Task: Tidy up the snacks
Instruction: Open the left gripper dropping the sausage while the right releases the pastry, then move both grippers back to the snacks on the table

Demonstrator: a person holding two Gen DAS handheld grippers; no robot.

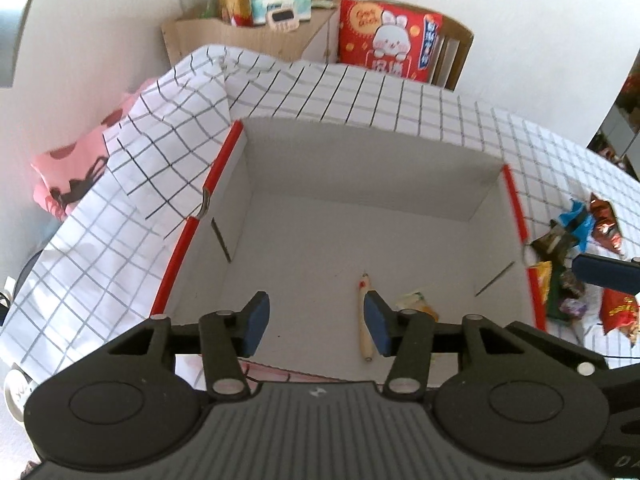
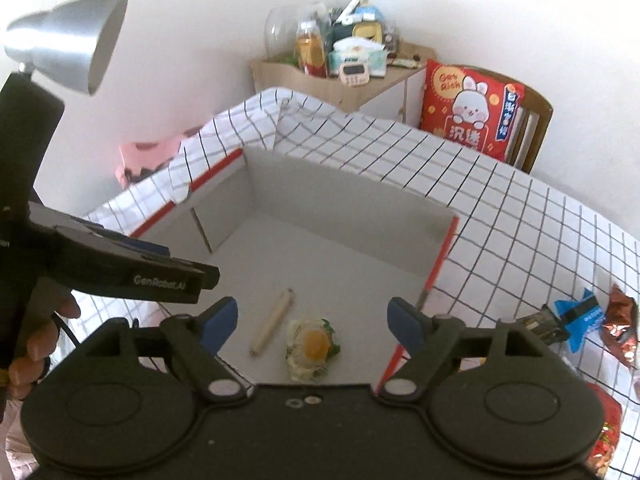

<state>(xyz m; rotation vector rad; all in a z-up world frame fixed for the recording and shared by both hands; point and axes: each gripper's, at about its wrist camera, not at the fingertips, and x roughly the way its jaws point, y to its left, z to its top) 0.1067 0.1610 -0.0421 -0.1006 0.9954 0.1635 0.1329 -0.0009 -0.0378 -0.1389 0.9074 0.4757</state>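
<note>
Left wrist view: left gripper (image 1: 316,324) above white box (image 1: 344,184), jaws apart, empty. Stick snack (image 1: 365,316) and egg-print snack packet (image 1: 416,302) on box floor. Loose snack packets (image 1: 576,240) on checked tabletop (image 1: 540,140), right of box.

Right wrist view: right gripper (image 2: 312,324) over same box (image 2: 352,216), jaws apart, empty. Egg-print packet (image 2: 313,346) beside stick snack (image 2: 274,322).

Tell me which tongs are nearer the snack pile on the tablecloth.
Right. The right tongs hover over the box's right side, beside the snack pile; the left tongs hang farther left over the box.
</note>
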